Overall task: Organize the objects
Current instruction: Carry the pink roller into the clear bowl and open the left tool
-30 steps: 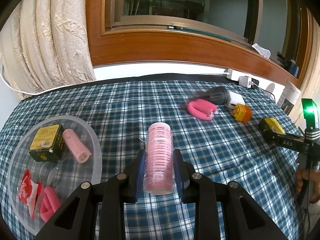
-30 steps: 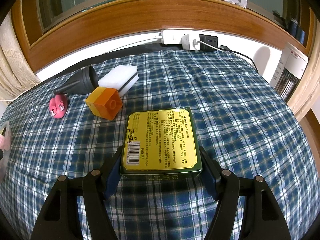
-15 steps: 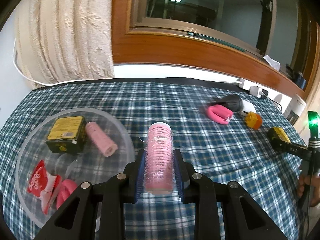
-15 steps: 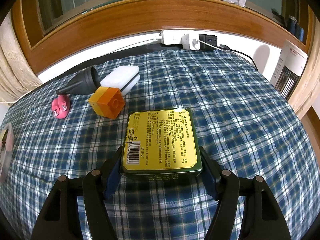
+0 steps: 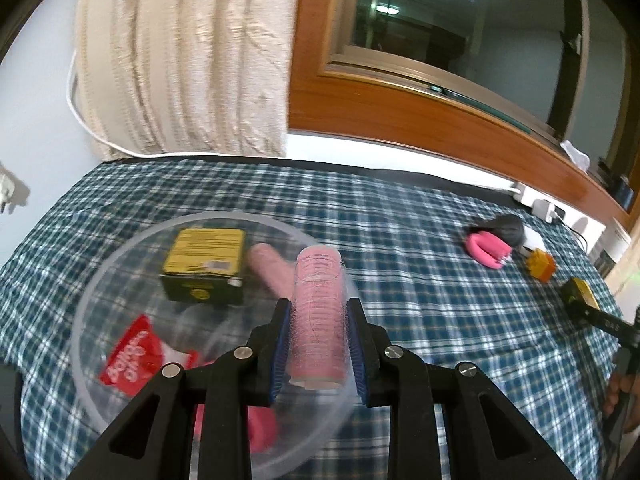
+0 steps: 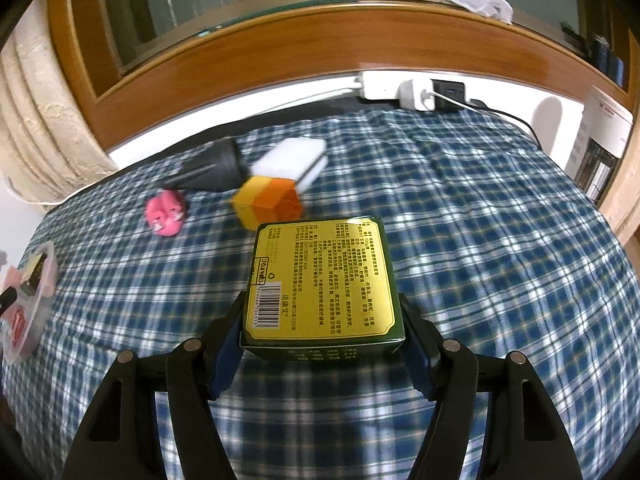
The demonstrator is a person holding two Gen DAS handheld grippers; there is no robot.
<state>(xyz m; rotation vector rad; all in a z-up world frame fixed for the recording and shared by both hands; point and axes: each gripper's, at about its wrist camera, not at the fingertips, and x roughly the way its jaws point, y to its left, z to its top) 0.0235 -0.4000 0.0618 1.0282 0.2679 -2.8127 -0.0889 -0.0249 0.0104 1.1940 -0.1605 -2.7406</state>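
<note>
While a clear plastic bowl (image 5: pixel 86 320) on the checked tablecloth (image 5: pixel 420 280) already holds a green box, a pink roller and a red packet, sorting looks partly done. Over the bowl's near side, the left gripper (image 5: pixel 319 316) is clamped on a pink hair roller (image 5: pixel 319 320). Above the cloth, the right gripper (image 6: pixel 322 322) grips a green and yellow box (image 6: pixel 322 276). Left out are a pink clip (image 6: pixel 166 214), an orange block (image 6: pixel 268 202), a white sponge (image 6: pixel 292 158) and a black cone (image 6: pixel 212 166).

pink hair roller (image 5: pixel 318 312) above clear bowl (image 5: pixel 120 248), green tin (image 6: pixel 322 284) held
</note>
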